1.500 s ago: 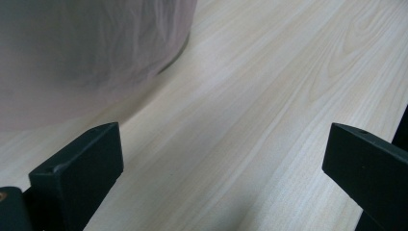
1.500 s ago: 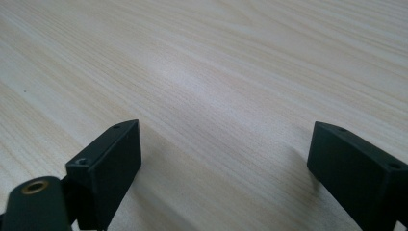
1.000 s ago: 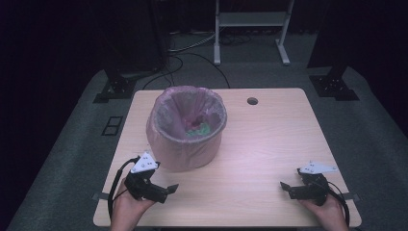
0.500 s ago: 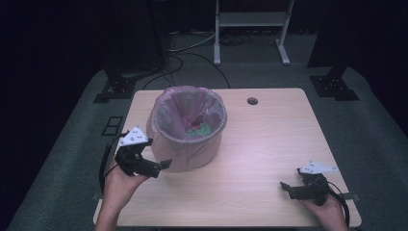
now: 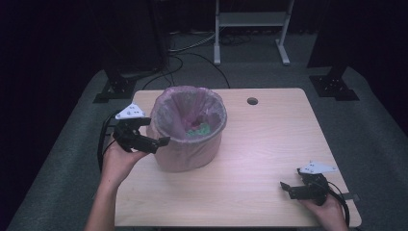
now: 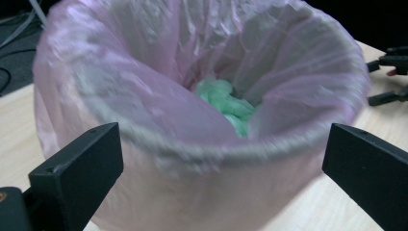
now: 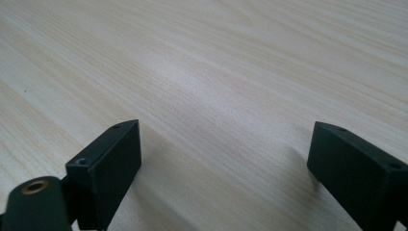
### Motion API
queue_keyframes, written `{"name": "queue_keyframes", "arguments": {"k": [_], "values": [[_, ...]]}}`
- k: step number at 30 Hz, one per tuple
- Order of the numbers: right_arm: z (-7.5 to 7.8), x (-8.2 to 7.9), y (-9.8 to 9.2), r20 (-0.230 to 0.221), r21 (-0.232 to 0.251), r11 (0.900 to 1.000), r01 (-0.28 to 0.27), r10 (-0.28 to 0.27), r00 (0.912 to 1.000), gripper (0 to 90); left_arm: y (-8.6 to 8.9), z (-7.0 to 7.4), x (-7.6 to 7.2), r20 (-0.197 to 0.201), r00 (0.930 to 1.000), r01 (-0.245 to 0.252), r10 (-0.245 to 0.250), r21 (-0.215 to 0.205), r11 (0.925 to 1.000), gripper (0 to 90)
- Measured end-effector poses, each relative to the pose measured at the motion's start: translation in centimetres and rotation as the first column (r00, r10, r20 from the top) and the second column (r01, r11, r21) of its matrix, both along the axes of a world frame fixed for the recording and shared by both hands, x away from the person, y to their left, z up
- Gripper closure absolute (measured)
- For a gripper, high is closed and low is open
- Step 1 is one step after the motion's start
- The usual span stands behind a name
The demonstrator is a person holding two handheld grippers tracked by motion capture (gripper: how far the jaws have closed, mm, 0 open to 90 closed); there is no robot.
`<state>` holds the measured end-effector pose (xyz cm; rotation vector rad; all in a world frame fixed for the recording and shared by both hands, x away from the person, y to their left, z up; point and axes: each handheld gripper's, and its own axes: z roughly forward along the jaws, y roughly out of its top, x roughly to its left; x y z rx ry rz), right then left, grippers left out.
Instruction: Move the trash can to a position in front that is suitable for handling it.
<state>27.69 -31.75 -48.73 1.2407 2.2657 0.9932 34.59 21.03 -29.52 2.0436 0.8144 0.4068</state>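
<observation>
Pale wooden table [image 5: 260,154] under dim light, dark floor around. Just ahead of left gripper [image 5: 153,135]: round bin [image 5: 187,149] lined with pink bag [image 6: 144,91], crumpled green scrap [image 6: 226,103] at the bottom (blurred). Jaws spread wide, empty, flanking the bin's near wall; hand raised, wrist bent inward. Right gripper [image 5: 287,188] resting low on bare wood, well apart from the bin, jaws gaping, holding nothing

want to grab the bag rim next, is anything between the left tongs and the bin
Nothing visible. The left tongs are open right at the near-left side of the bin, and the left gripper view shows only the bag over its rim between the jaws.
</observation>
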Motion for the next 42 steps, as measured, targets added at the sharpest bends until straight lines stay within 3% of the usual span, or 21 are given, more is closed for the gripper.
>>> {"name": "queue_keyframes", "arguments": {"k": [8,13,23,29,35,38,42], "values": [[0.0,0.0,0.0,0.000,0.000,1.000,-0.001,0.001,1.0000,10.3,0.1,-0.1,2.9,-0.022,0.9992,-0.033,0.033,0.030,0.9990,0.0],[0.0,0.0,0.0,0.002,-0.001,1.000,-0.002,0.002,1.0000,10.3,0.1,-1.0,4.2,-0.065,0.9969,-0.041,0.044,0.040,0.9983,0.0],[0.0,0.0,0.0,0.001,0.000,1.000,-0.002,0.002,1.0000,10.3,0.0,-2.0,5.1,-0.127,0.9915,-0.030,0.030,0.001,0.9996,4.4],[0.0,0.0,0.0,0.001,0.000,1.000,-0.002,0.002,1.0000,10.3,-0.6,-2.2,5.6,-0.155,0.9875,-0.025,0.027,0.015,0.9996,6.2],[0.0,0.0,0.0,0.001,-0.002,1.000,-0.002,0.002,1.0000,10.3,-0.8,-2.1,5.5,-0.151,0.9885,-0.004,0.011,0.047,0.9989,20.9],[0.0,0.0,0.0,0.001,-0.002,1.000,-0.002,0.002,1.0000,10.3,-1.0,-2.1,5.4,-0.153,0.9882,0.010,-0.004,0.043,0.9990,24.8],[0.0,0.0,0.0,0.001,-0.002,1.000,-0.003,0.003,1.0000,10.3,-1.1,-2.0,5.4,-0.163,0.9861,0.032,-0.029,0.017,0.9993,36.4]]}}
